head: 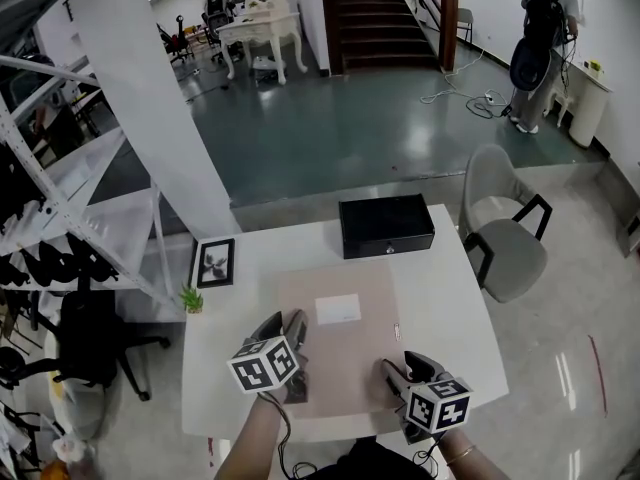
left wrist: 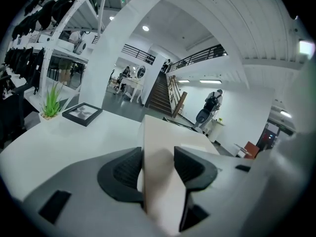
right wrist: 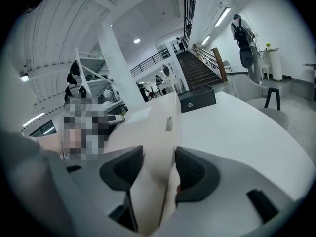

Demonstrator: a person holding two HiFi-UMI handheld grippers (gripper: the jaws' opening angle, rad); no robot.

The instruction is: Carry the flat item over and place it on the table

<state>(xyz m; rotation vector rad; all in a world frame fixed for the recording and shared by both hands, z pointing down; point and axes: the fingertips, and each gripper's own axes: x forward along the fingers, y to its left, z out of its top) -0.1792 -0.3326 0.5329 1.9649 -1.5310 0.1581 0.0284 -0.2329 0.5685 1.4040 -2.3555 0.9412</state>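
Observation:
A flat beige board [head: 345,338] with a white label [head: 338,309] lies over the middle of the white table [head: 440,298]. My left gripper [head: 295,368] is shut on the board's near left edge; in the left gripper view the board [left wrist: 160,152] runs edge-on between the two pads [left wrist: 190,167]. My right gripper [head: 392,380] is shut on the near right edge, and the board [right wrist: 158,132] passes between its pads [right wrist: 190,172] too. Whether the board's near end touches the tabletop I cannot tell.
A black box [head: 386,225] sits at the table's far edge. A framed picture [head: 214,263] and a small green plant [head: 191,299] stand at the left edge. A grey chair [head: 503,230] is on the right, white shelving [head: 70,198] on the left. A person [head: 540,38] stands far back right.

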